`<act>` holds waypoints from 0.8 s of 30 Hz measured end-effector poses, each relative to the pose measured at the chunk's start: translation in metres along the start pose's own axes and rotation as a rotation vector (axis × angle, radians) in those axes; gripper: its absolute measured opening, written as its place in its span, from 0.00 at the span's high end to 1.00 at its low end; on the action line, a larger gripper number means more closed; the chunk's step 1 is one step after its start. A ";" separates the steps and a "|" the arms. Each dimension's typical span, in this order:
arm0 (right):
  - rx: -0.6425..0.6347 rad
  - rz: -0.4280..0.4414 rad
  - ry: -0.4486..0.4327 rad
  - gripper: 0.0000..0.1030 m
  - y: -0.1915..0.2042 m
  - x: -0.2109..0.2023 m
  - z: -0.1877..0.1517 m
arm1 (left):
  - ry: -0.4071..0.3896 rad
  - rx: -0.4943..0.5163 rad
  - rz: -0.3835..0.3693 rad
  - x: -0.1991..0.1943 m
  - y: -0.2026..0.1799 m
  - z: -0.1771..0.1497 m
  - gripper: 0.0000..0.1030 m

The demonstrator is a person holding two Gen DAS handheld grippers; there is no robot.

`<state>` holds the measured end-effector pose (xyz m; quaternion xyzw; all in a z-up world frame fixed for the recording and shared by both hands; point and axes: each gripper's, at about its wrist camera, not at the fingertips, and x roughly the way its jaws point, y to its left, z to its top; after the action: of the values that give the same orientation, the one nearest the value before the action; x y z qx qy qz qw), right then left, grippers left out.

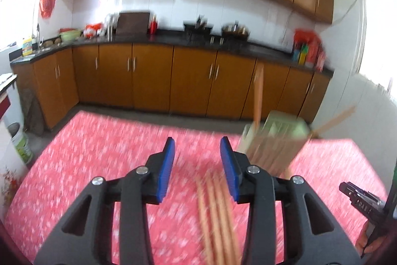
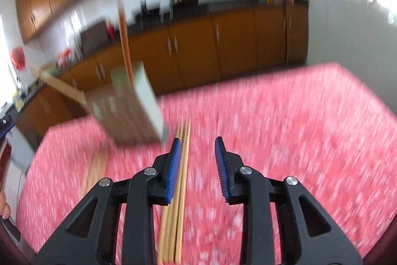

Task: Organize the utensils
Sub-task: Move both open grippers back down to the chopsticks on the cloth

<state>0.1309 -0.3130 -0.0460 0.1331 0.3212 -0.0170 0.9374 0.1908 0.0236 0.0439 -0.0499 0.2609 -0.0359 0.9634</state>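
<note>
Left wrist view: my left gripper gapes empty over loose chopsticks; my right gripper gapes empty too, straddling another bundle. Farther off stands the holder. I judge pickup comes next: close, lift, slot in.

The left gripper has black triangular arms with cut-out windows, silver round screws at the joints, and ribbed blue fingers. The right gripper is built alike, with blue fingers. Bare skin of a hand shows at 9 o'clock.
</note>
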 end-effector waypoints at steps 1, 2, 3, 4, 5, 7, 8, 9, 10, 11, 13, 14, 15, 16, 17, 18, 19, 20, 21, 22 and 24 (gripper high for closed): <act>-0.008 0.016 0.054 0.79 0.002 0.012 -0.011 | 0.029 0.011 0.015 0.005 0.003 -0.013 0.63; -0.015 0.021 0.077 0.82 0.004 0.017 -0.018 | 0.052 0.021 0.024 0.009 0.005 -0.023 0.63; -0.025 0.026 0.100 0.83 0.006 0.023 -0.024 | 0.076 0.028 0.029 0.012 0.007 -0.033 0.63; -0.037 0.030 0.118 0.84 0.008 0.026 -0.029 | 0.103 0.027 0.029 0.015 0.010 -0.042 0.63; -0.048 0.033 0.140 0.86 0.012 0.032 -0.034 | 0.126 0.020 0.023 0.018 0.013 -0.049 0.63; -0.060 0.031 0.161 0.86 0.014 0.038 -0.042 | 0.169 0.004 0.017 0.023 0.018 -0.065 0.63; -0.071 0.028 0.176 0.86 0.017 0.042 -0.044 | 0.181 -0.001 0.017 0.024 0.019 -0.070 0.63; -0.079 0.027 0.185 0.86 0.017 0.043 -0.047 | 0.196 -0.005 0.015 0.025 0.021 -0.075 0.63; -0.089 0.025 0.190 0.86 0.017 0.045 -0.052 | 0.207 -0.009 0.013 0.026 0.021 -0.080 0.63; -0.101 0.019 0.195 0.86 0.019 0.047 -0.054 | 0.215 -0.010 0.011 0.027 0.022 -0.085 0.63; -0.114 0.012 0.194 0.86 0.021 0.047 -0.055 | 0.233 -0.013 0.005 0.029 0.022 -0.089 0.63; -0.121 0.001 0.193 0.88 0.018 0.046 -0.055 | 0.243 -0.018 0.000 0.030 0.023 -0.092 0.63; -0.127 -0.006 0.190 0.90 0.019 0.045 -0.054 | 0.249 -0.022 -0.006 0.031 0.021 -0.091 0.63; -0.135 -0.015 0.187 0.91 0.020 0.044 -0.053 | 0.260 -0.028 -0.017 0.033 0.022 -0.093 0.63; -0.138 -0.038 0.180 0.93 0.019 0.045 -0.052 | 0.266 -0.031 -0.025 0.033 0.021 -0.094 0.63; -0.136 -0.059 0.173 0.93 0.017 0.046 -0.050 | 0.274 -0.034 -0.034 0.034 0.020 -0.096 0.63; -0.125 -0.082 0.165 0.93 0.013 0.047 -0.047 | 0.285 -0.036 -0.046 0.035 0.018 -0.099 0.63; -0.103 -0.102 0.157 0.93 0.008 0.047 -0.044 | 0.295 -0.036 -0.056 0.036 0.016 -0.101 0.64; -0.077 -0.113 0.153 0.93 0.001 0.046 -0.042 | 0.302 -0.036 -0.065 0.038 0.014 -0.103 0.65; -0.056 -0.113 0.151 0.93 -0.005 0.045 -0.040 | 0.312 -0.037 -0.077 0.039 0.011 -0.106 0.67; -0.053 -0.108 0.150 0.93 -0.008 0.046 -0.039 | 0.330 -0.034 -0.098 0.041 0.007 -0.110 0.71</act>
<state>0.1432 -0.3080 -0.1050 0.0918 0.3976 -0.0492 0.9116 0.1708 0.0178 -0.0720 -0.0724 0.4133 -0.0861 0.9036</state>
